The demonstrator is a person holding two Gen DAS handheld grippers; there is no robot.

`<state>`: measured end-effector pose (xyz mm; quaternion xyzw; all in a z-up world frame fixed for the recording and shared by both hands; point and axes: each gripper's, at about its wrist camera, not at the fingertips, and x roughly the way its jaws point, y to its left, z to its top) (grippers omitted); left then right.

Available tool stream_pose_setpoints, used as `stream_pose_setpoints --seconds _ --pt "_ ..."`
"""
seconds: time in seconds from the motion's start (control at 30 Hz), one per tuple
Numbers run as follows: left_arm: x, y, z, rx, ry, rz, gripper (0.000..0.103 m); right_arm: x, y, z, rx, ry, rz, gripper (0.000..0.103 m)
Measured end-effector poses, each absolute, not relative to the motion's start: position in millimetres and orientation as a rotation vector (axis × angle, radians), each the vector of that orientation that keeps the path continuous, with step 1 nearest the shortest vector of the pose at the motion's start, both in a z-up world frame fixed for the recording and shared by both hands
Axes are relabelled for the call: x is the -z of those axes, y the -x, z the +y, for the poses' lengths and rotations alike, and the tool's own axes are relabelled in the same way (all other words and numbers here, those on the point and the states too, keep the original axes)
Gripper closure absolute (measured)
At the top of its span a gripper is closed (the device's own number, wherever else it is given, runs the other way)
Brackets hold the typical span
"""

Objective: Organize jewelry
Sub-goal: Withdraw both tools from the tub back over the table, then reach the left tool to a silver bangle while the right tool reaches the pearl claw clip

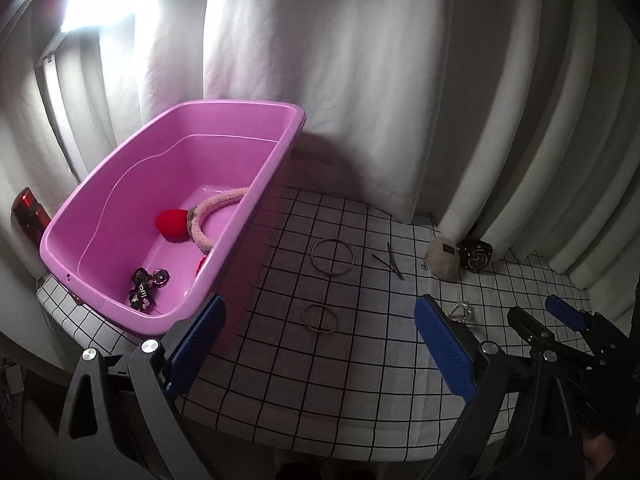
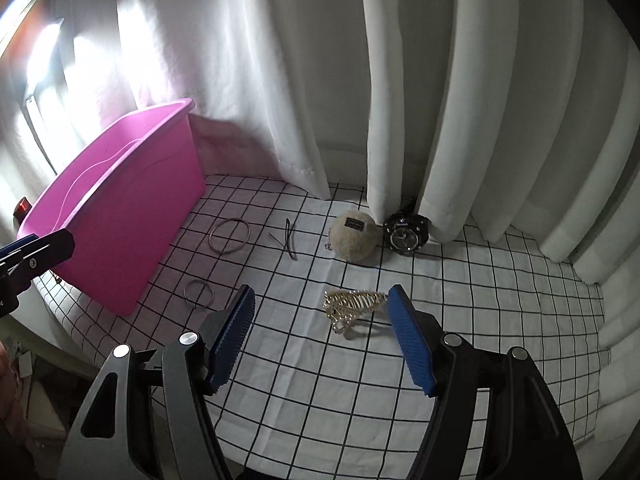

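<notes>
Gold-toned claw hair clip with pearl beads (image 2: pixel 354 307) found lying on the white black-grid tablecloth (image 2: pixel 480 320), just ahead of and between the wide-spread blue pads of the right gripper (image 2: pixel 322 312); nothing held. In the left wrist view, clip mostly hidden behind a blue pad, only pearls showing. Left gripper (image 1: pixel 318 344) likewise spread wide and empty, hovering over the smaller thin metal bangle (image 1: pixel 320 319). Larger thin metal bangle (image 1: pixel 333 257) noted farther back, apart from the smaller one. Dark slim bobby pins (image 1: pixel 390 261) crossed beside it; count hard to make out. Beige fluffy pompom with a small dark label (image 2: pixel 355 236) near the curtain; label writing too small to read. Black round-faced wristwatch (image 2: pixel 406 234) just beside the pompom, strap partly tucked under the white pleated curtain (image 2: pixel 400 100); dial markings illegible. Pink plastic tub (image 1: pixel 120 216) at the cloth's left edge, holding a pink fuzzy headband with red heart ornaments (image 1: pixel 208 216) and black glossy hair clips (image 1: pixel 146 286); white lettering on one clip, seemingly "luck", cut off. Second red ornament mostly hidden by the tub wall. Red translucent object (image 1: pixel 30 210) behind the tub, identity unclear.
</notes>
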<state>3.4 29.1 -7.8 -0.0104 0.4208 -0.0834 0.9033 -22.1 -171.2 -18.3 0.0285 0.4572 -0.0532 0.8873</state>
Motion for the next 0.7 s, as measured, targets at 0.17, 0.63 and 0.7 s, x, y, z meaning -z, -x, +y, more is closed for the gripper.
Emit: stream_pose_setpoints --seconds 0.17,0.63,0.7 --pt "31 -3 12 0.213 -0.003 0.929 0.009 37 36 -185 0.148 -0.099 0.988 0.037" --pt "104 -14 6 0.208 -0.046 1.066 0.009 94 43 -197 0.169 -0.184 1.067 0.037" --pt "114 -17 8 0.197 -0.046 1.078 0.009 102 42 -197 0.166 -0.189 1.078 0.037"
